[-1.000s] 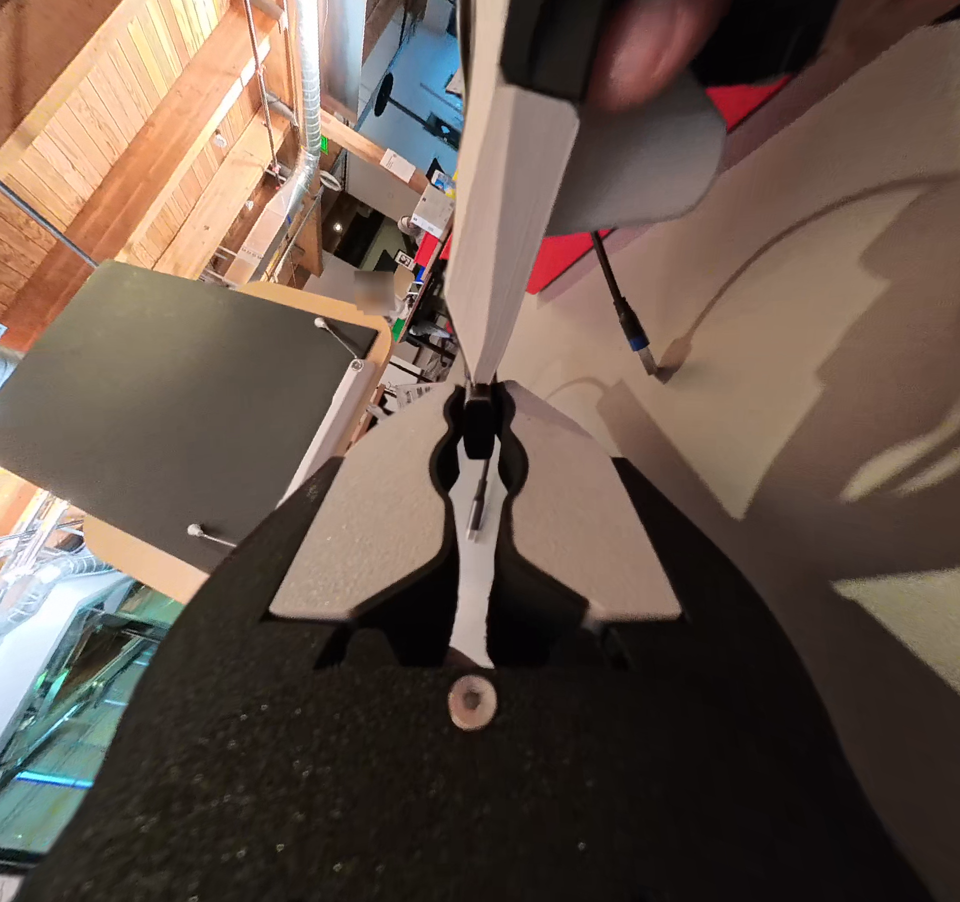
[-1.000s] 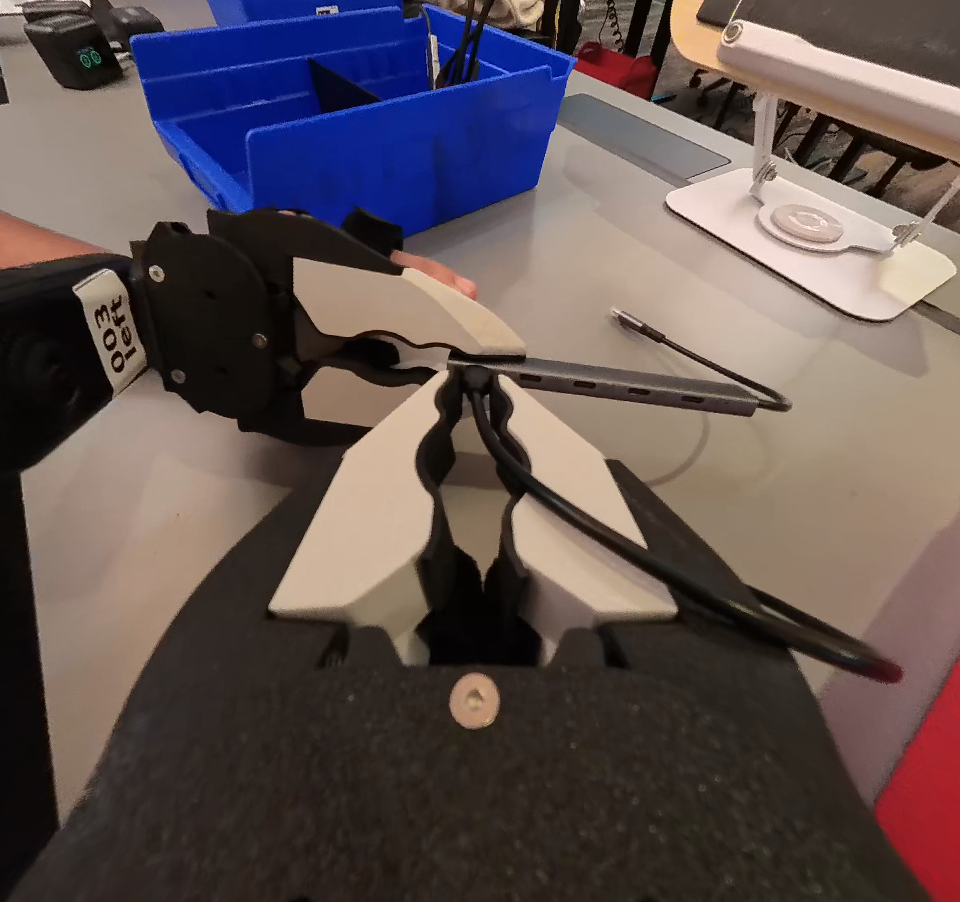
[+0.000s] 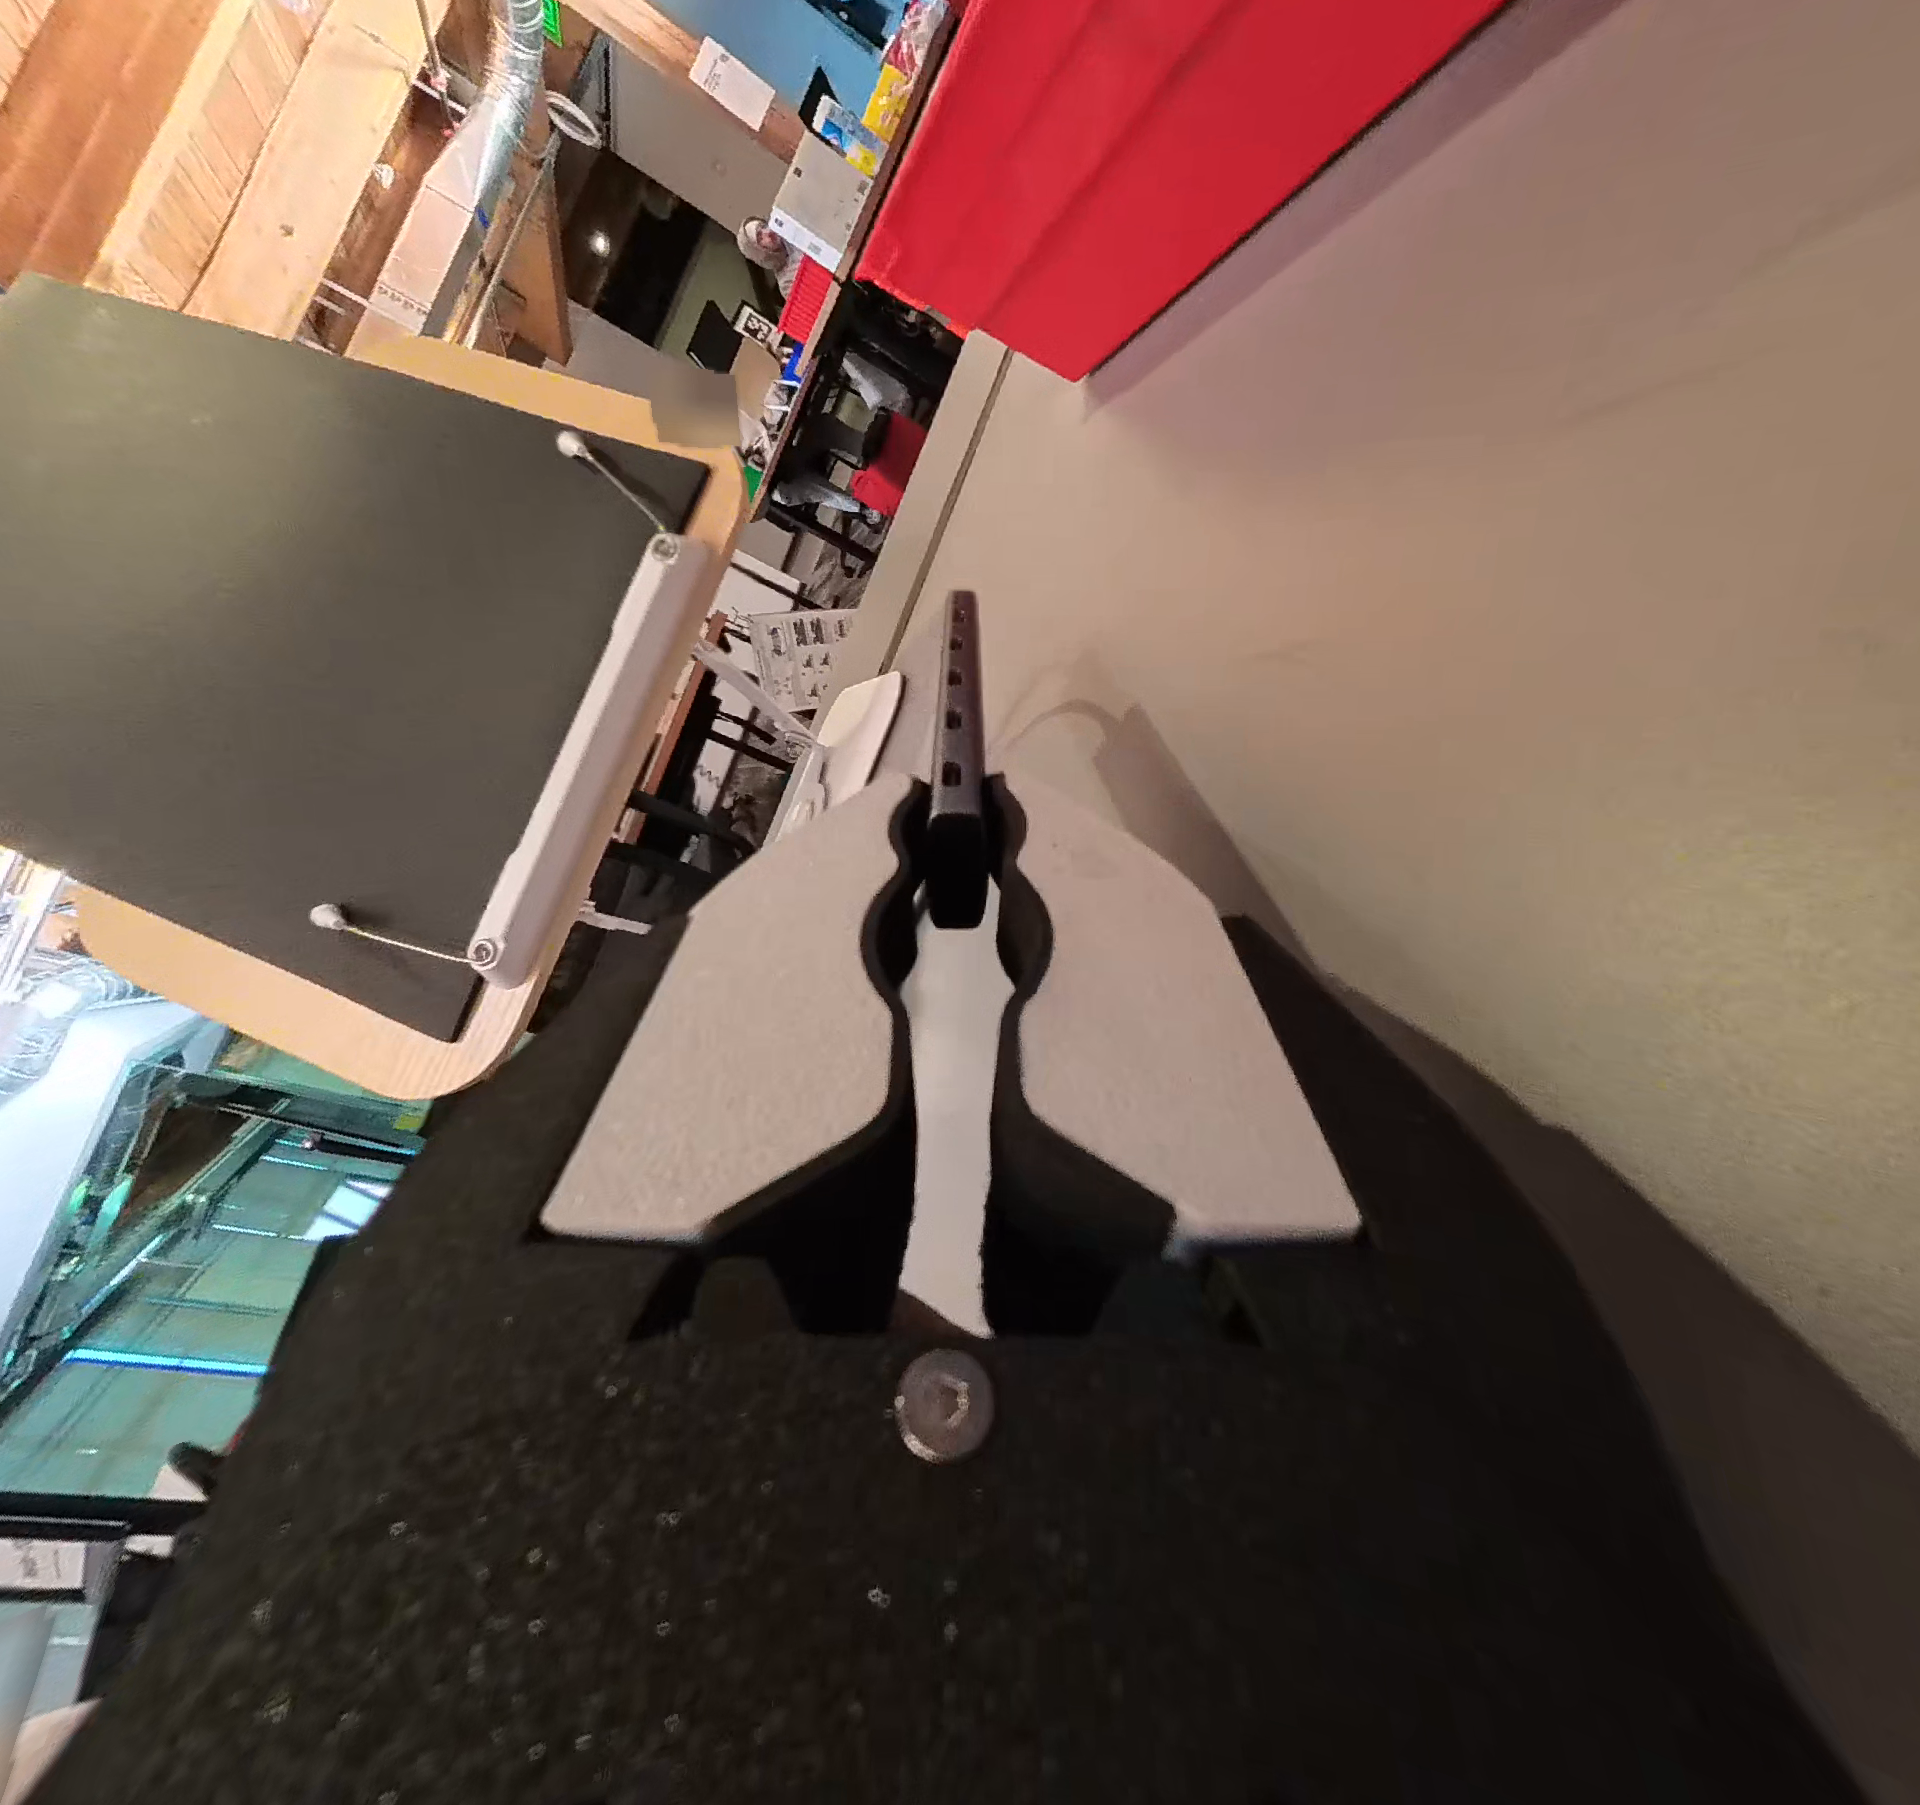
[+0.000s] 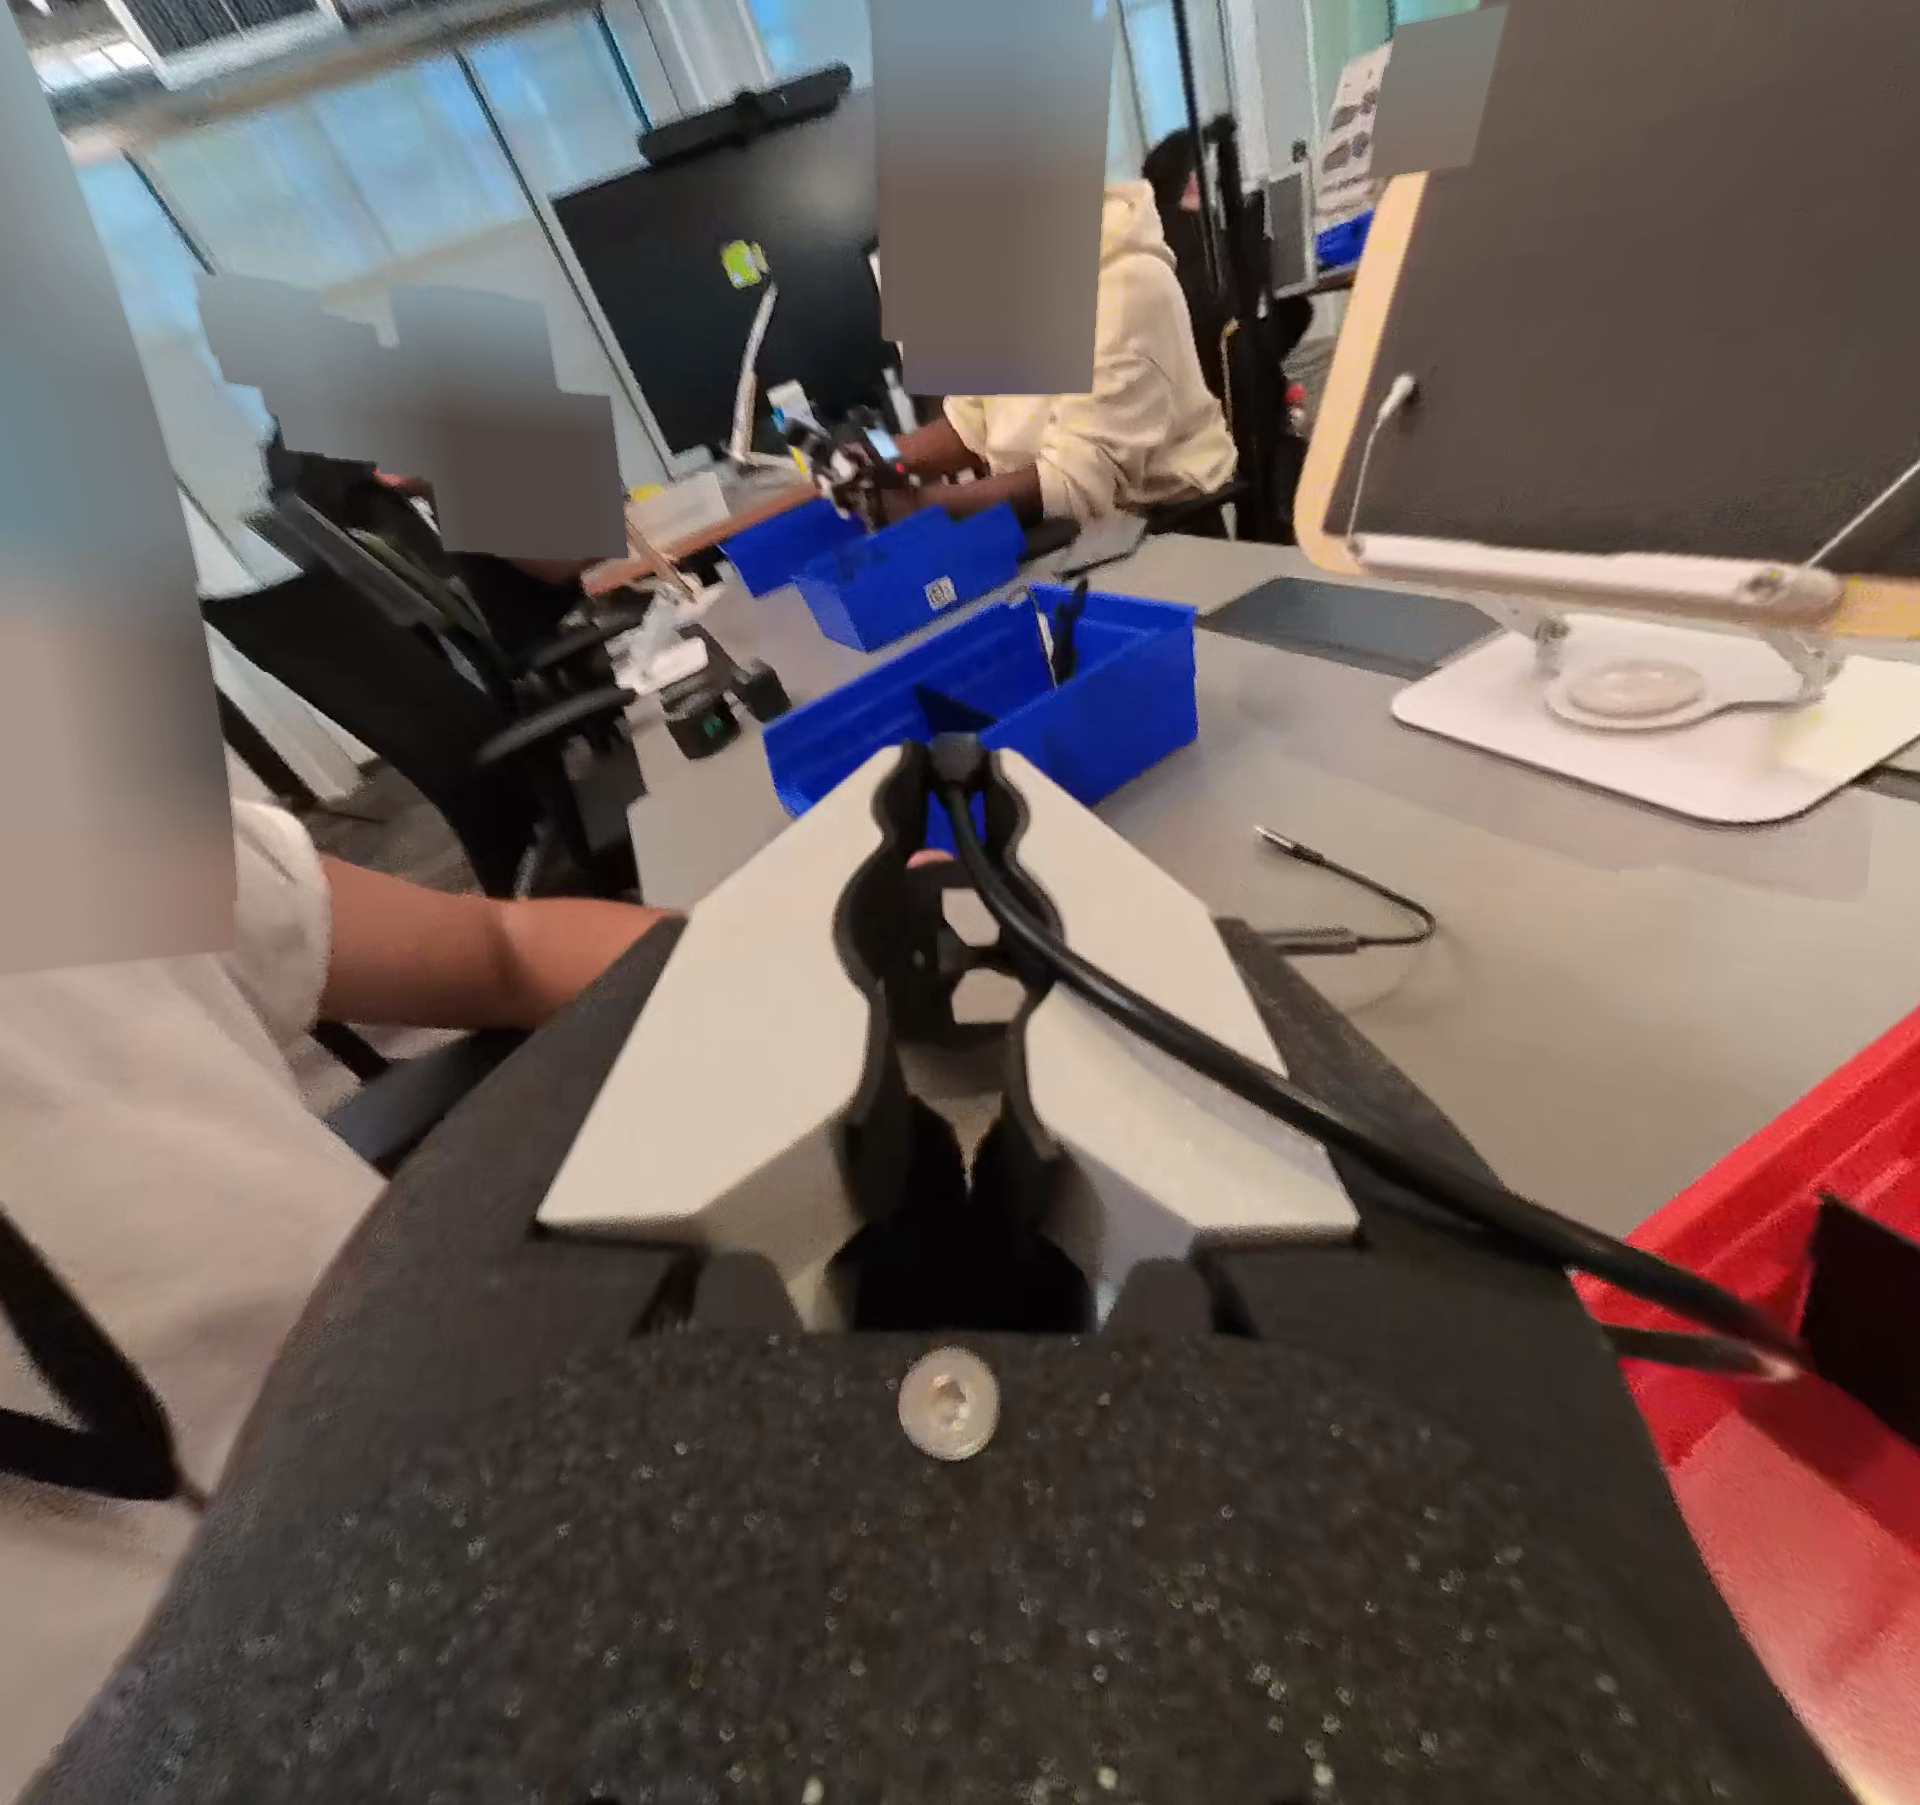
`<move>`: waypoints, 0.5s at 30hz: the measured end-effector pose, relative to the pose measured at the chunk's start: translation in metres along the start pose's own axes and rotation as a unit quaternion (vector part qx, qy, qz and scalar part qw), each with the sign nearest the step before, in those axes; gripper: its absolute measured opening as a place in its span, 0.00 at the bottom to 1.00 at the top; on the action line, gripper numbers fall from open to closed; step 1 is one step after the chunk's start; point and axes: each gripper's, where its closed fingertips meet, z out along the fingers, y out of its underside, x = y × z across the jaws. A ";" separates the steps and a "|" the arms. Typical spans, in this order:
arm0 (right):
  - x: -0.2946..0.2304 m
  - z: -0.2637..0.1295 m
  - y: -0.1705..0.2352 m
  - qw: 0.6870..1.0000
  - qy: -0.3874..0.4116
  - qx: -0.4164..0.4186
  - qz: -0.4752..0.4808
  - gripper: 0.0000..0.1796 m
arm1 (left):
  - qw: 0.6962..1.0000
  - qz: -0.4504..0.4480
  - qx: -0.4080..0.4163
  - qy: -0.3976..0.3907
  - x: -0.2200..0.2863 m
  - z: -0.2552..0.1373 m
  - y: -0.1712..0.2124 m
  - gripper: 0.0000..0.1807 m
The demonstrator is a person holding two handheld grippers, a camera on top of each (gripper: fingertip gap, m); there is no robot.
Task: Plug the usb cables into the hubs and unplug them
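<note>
The left tongs (image 3: 956, 799) were pinched tight on the near end of a slim dark metal hub (image 3: 961, 716), a flat bar with a row of small slots along its edge, held above the pale grey counter (image 3: 1507, 716). The right tongs (image 4: 954, 763) were clamped on the moulded plug of a glossy black USB cable (image 4: 1195, 1059), which curved back over the right finger toward a red bin (image 4: 1808, 1340). A thinner cable (image 4: 1340, 882) lay loose on the counter beside a blue plastic bin (image 4: 1101, 706) and a white monitor stand (image 4: 1662, 727).
</note>
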 end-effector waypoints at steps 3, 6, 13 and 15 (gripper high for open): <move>0.017 -0.015 -0.026 0.999 -0.002 0.020 0.029 0.05 | 1.000 0.000 -0.001 0.003 0.001 0.000 0.000 0.06; 0.045 -0.026 -0.033 0.997 0.005 0.036 0.072 0.05 | 1.000 -0.017 -0.001 0.004 -0.002 0.000 0.001 0.06; 0.147 -0.052 0.055 0.964 0.146 -0.067 0.211 0.05 | 1.000 -0.022 -0.003 0.011 -0.001 0.000 0.002 0.06; 0.168 -0.070 0.100 0.943 0.228 -0.173 0.172 0.05 | 1.000 -0.027 -0.002 0.010 -0.002 -0.001 0.002 0.06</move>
